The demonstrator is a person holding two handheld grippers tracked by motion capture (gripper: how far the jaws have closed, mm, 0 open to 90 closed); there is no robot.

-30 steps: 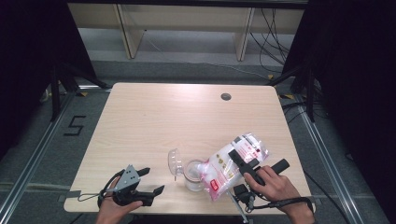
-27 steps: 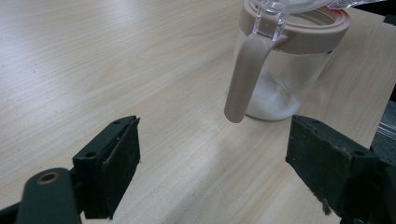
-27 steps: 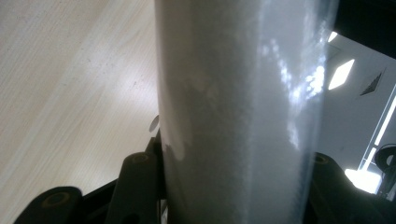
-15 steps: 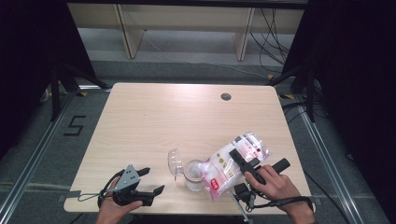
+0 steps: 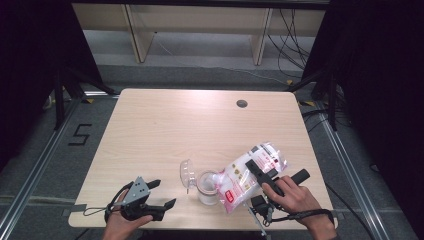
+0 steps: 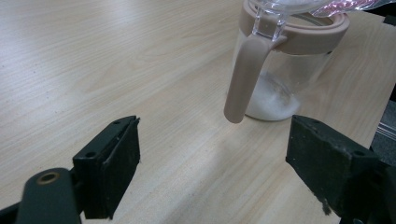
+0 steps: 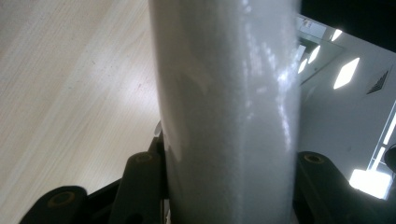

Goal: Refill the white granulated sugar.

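Note:
A clear bag of white powder [image 5: 240, 176] with a red-and-white label lies tilted, its lower end over the mouth of a clear jar [image 5: 206, 187]. The jar has a beige rim and its clear flip lid [image 5: 187, 173] stands open to the left. A little white powder lies on the jar's bottom [image 6: 273, 100], and a beige strap [image 6: 245, 79] hangs down its side. My right gripper [image 5: 261, 172] is shut on the bag [image 7: 229, 93], one jaw on each side. My left gripper [image 5: 165, 193] rests open near the front left edge, with its jaws [image 6: 219, 163] pointing at the jar and nothing between them.
The wooden table [image 5: 175, 130] has a round dark grommet hole [image 5: 242, 103] at the back right. Behind it stands a low shelf unit [image 5: 200, 20]. A "5" is marked on the floor [image 5: 80, 135] to the left.

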